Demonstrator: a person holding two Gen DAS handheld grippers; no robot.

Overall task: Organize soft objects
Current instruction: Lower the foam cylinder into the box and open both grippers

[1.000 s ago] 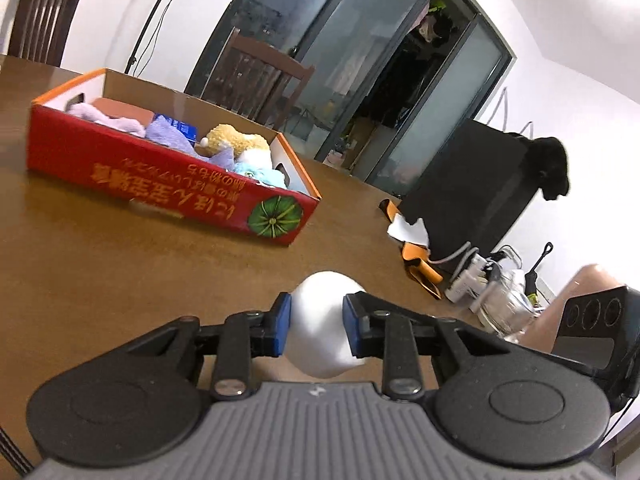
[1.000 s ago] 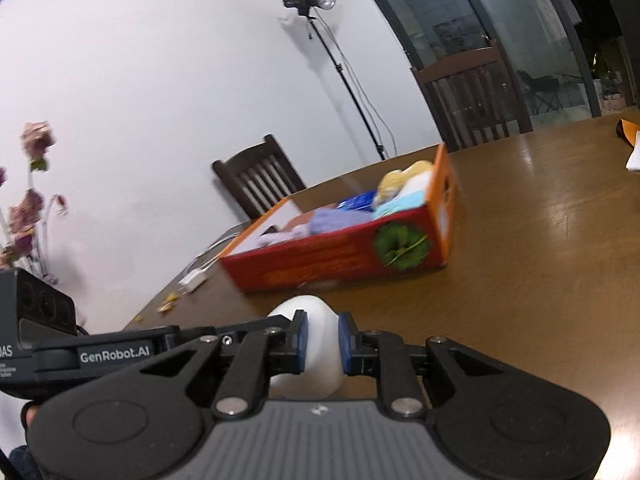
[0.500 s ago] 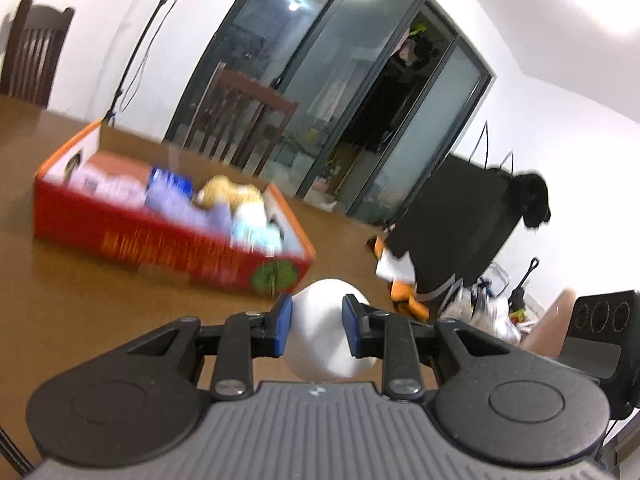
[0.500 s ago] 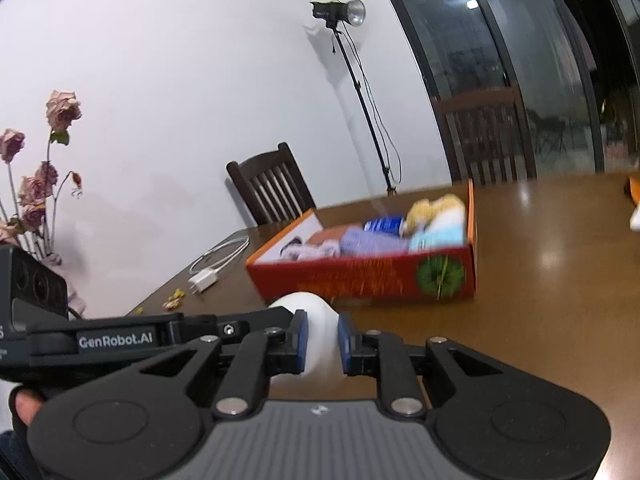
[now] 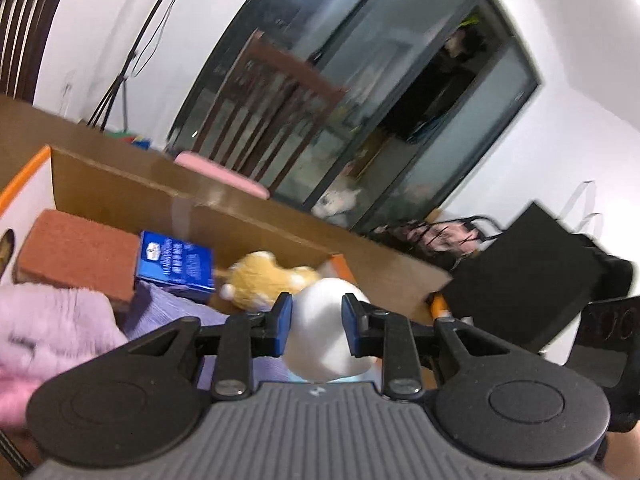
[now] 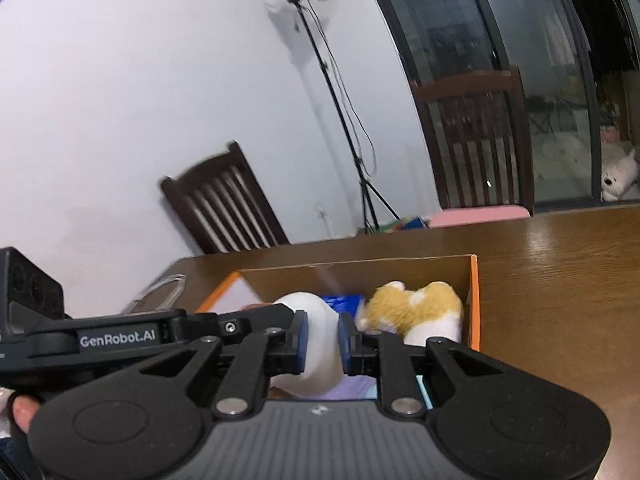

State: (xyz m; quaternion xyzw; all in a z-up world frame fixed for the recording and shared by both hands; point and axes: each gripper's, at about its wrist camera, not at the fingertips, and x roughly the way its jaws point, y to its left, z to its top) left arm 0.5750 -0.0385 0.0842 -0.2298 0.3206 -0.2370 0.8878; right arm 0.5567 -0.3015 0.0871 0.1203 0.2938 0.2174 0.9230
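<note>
Both grippers are shut on one white soft object (image 5: 326, 328), held above the open cardboard box (image 5: 168, 200). My left gripper (image 5: 317, 329) pinches it from one side; my right gripper (image 6: 322, 340) pinches the same white object (image 6: 316, 354) from the other. In the box lie a yellow plush toy (image 5: 264, 280), a blue packet (image 5: 176, 266), a red-brown sponge block (image 5: 76, 254), a lilac cloth (image 5: 160, 312) and a pink fluffy cloth (image 5: 48, 320). The plush (image 6: 416, 312) sits by the box's orange right wall (image 6: 474, 300).
The box stands on a brown wooden table (image 6: 560, 280). Wooden chairs (image 6: 228, 208) and a light stand (image 6: 344, 112) are behind it. A black bag (image 5: 532, 276) stands at the right. The left gripper's body (image 6: 100, 338) crosses the right wrist view.
Both grippers carried the white object forward from above the table to over the box. The box now fills the lower views and its contents lie right below.
</note>
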